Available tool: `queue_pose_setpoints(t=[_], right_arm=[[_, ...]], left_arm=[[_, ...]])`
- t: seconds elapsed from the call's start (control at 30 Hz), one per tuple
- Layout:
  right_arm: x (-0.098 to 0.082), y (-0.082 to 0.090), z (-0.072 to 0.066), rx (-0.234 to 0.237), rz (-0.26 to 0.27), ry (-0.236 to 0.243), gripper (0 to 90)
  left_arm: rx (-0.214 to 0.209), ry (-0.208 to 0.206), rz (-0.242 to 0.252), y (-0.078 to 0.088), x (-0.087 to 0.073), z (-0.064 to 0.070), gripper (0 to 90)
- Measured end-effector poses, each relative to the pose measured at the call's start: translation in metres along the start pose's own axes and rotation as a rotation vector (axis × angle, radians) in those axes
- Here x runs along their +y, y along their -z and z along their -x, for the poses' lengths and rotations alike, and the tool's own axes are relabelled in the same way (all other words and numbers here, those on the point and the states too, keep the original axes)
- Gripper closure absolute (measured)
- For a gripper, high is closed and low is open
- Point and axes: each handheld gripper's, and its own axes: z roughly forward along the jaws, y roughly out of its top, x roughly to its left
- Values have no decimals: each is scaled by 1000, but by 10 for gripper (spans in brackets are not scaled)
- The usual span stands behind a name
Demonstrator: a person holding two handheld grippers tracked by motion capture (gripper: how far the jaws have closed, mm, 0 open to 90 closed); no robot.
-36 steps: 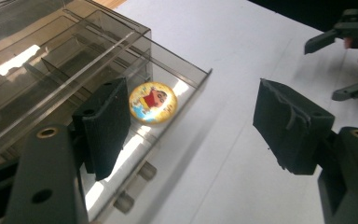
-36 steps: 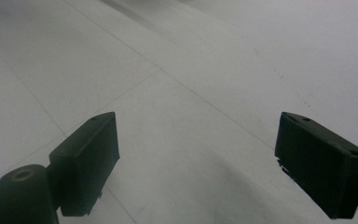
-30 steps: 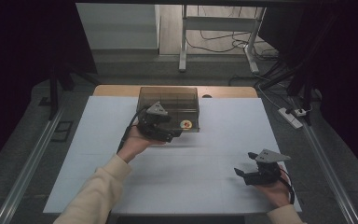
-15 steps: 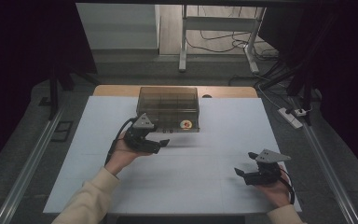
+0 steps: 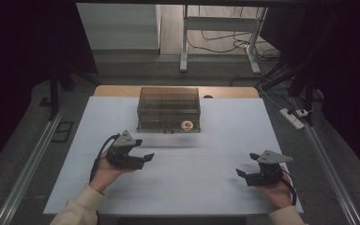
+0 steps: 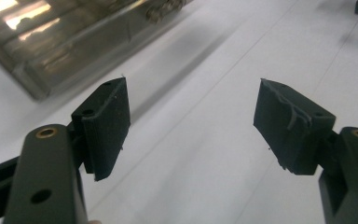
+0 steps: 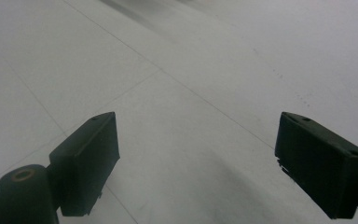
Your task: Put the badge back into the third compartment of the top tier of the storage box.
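**Two hand-held grippers, both empty, over a white table with a clear box at the back**

Seen from the high view, a white table (image 5: 178, 187) stretches away from the person, whose forearms enter from the bottom edge. At the far middle of the table sits a smoky transparent plastic box (image 5: 169, 108) with divided compartments inside. A small round yellow and red item (image 5: 187, 124) shows at the box's front right corner; what it is cannot be made out.

The left hand (image 5: 104, 172) holds the left gripper (image 5: 146, 157) above the table's left half, near the box's front left but clearly apart from it. Its jaws point toward the right, spread wide with nothing between them. In the left gripper view the two black pads (image 6: 106, 126) stand far apart over bare white surface, and the box's edge runs blurred across the upper left corner.

The right hand (image 5: 277, 190) holds the right gripper (image 5: 242, 174) near the front right of the table, well apart from the box and from the other gripper. Its jaws point left and are also released (the right gripper view shows a broad gap with only plain white tabletop between the pads)
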Motion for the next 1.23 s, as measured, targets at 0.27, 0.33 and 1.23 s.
queue_pose_setpoints(t=[0.27, 0.33, 1.23], right_arm=[[0, 0, 0, 3, 0, 0, 135], [0, 0, 0, 3, 0, 1, 135], [1, 2, -3, 24, 25, 26, 135]], left_arm=[[33, 57, -28, 9, -39, -6, 268], [43, 64, -31, 12, -45, -8, 268], [70, 85, -47, 13, -63, -12, 247]])
